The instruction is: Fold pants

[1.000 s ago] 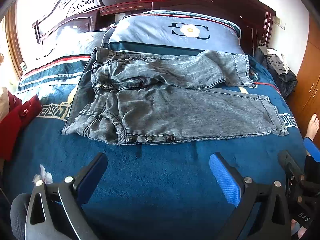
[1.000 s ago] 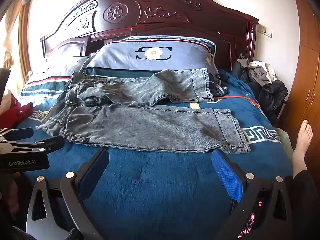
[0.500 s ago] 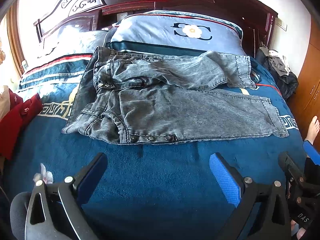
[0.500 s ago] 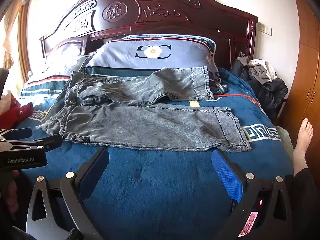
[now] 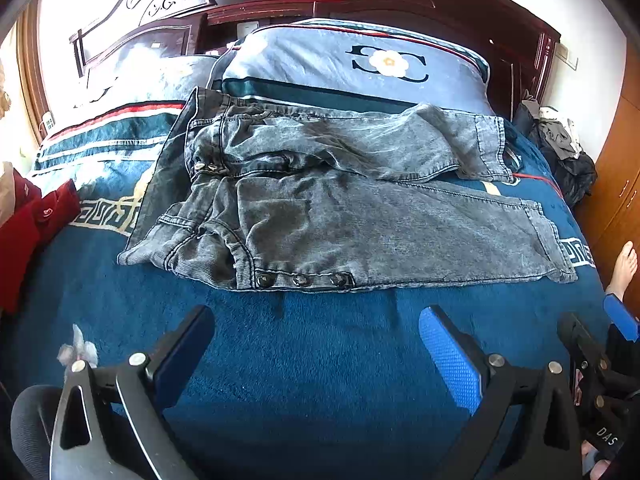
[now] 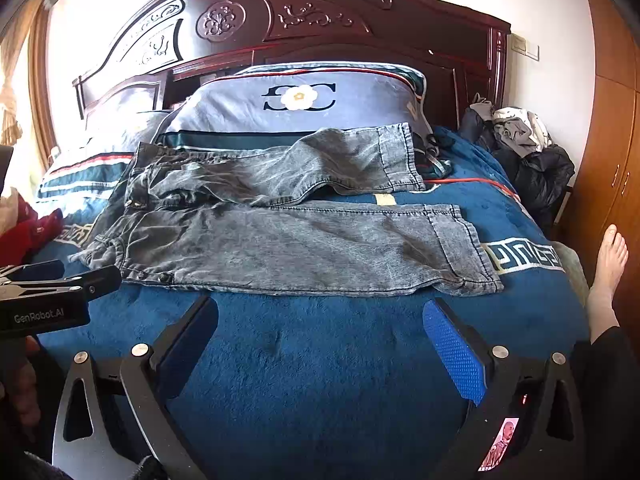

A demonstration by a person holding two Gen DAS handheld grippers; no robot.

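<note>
Grey washed denim pants lie spread on the blue blanket, waist at the left, both legs stretching right; they also show in the right wrist view. The far leg rests partly against a pillow. My left gripper is open and empty, hovering over the blanket just short of the pants' near edge by the waist snaps. My right gripper is open and empty, over the blanket in front of the near leg. The left gripper's body shows at the left edge of the right wrist view.
Two blue pillows lean on the carved wooden headboard. Red cloth lies at the bed's left edge. Dark clothes are piled at the right by a wooden wardrobe. A bare foot stands at the bed's right side.
Both grippers have edged slightly forward toward the pants, which now look a little nearer. The pants have not moved and both grippers stay open.
</note>
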